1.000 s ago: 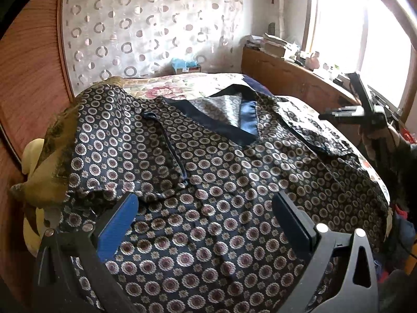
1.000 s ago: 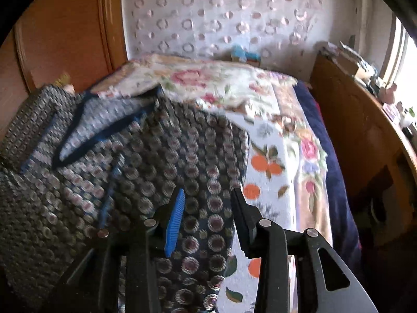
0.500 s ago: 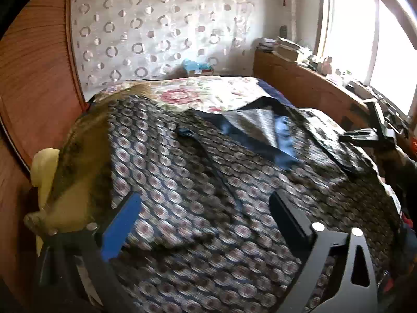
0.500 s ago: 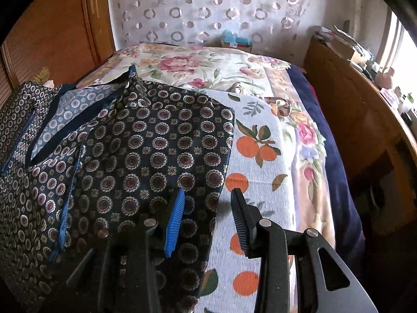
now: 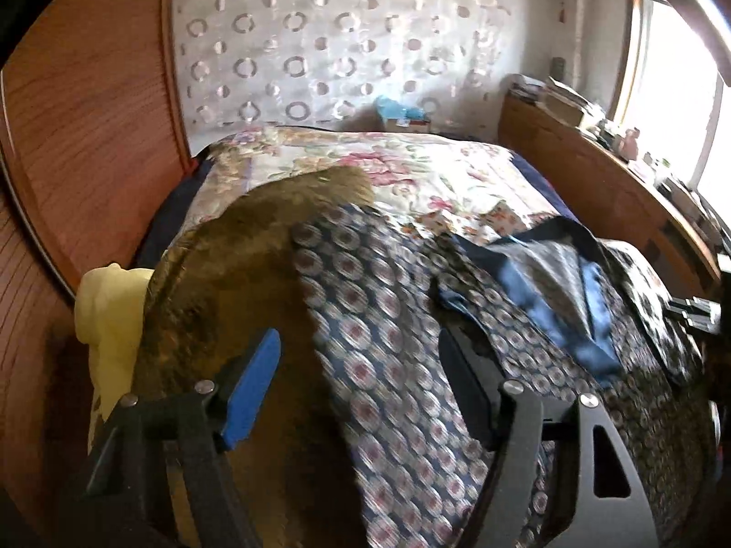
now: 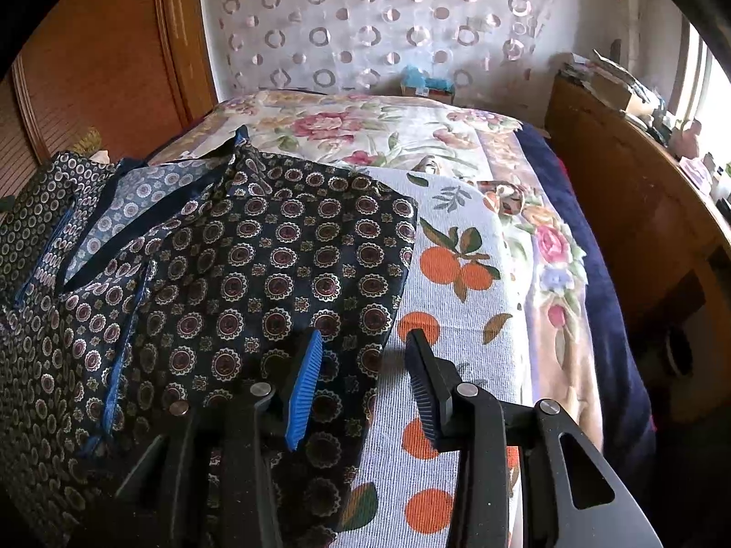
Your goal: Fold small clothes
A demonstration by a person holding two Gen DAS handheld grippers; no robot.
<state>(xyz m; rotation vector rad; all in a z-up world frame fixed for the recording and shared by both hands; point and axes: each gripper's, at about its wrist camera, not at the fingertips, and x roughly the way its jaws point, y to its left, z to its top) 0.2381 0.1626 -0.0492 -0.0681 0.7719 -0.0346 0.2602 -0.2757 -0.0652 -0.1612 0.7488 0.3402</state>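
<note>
The left gripper (image 5: 356, 388) has swung toward the left edge of the patterned shirt (image 6: 256, 274), and its jaws have just been closing; they stand open with the shirt's edge and the brown cushion (image 5: 237, 283) lying between them, nothing pinched yet. A second ago that view was filled with the shirt's front, and the jaws were spread wider; now the cushion and a pale yellow cloth (image 5: 109, 310) fill the lower left of the frame. That reads as lining up for a grip on the left side, so the fold is likely only starting. The right gripper (image 6: 361, 379) hangs over the shirt's right edge, jaws partly open and holding nothing, much as before. The shirt lies spread on the bed (image 6: 461, 237), occupying the left half of the right wrist view, collar toward the upper left. Its cloth looks thin and smooth, dark navy with small round medallions, paler on the inside of the neck, with plain blue trim. The bed cover beneath is a ribbed white weave printed with oranges and leaves.
</note>
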